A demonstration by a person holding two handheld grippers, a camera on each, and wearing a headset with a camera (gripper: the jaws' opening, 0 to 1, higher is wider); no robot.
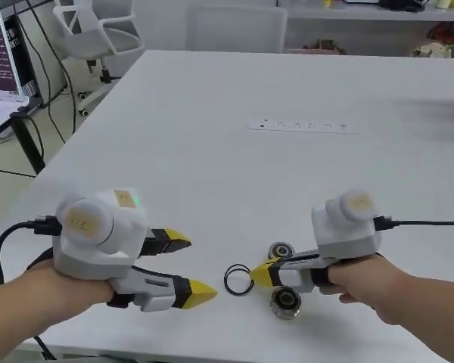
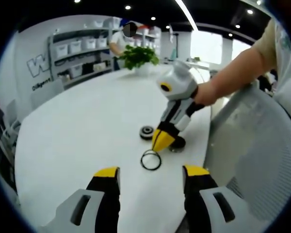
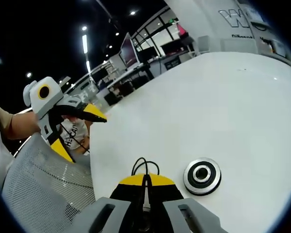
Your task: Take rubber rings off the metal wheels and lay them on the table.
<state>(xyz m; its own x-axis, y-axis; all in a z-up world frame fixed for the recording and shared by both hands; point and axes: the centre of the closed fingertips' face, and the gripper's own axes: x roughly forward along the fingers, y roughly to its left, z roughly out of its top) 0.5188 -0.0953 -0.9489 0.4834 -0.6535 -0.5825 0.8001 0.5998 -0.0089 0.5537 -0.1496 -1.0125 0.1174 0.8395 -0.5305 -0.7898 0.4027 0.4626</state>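
so far one black rubber ring (image 1: 238, 280) is off its wheel: the right gripper (image 1: 259, 276) has its yellow tips closed on the ring's edge and holds it low, between the two grippers. whether the ring already touches the counter (image 1: 212, 151) or hangs just above it, i cannot tell. the left gripper (image 1: 191, 266) is just beside the ring on the other side, jaws spread apart with nothing between them.

just beside the right gripper, one metal wheel (image 1: 280, 249) lies flat on the far side of it and a second wheel (image 1: 285, 300) on the near side, both close to the ring. in the right gripper view one wheel (image 3: 202, 175) shows a dark band around its rim, which may be a ring not yet removed, though that is a guess.

as i read it, the first ring only needs letting go. the wheels then need checking and stripping of any rings left on them.
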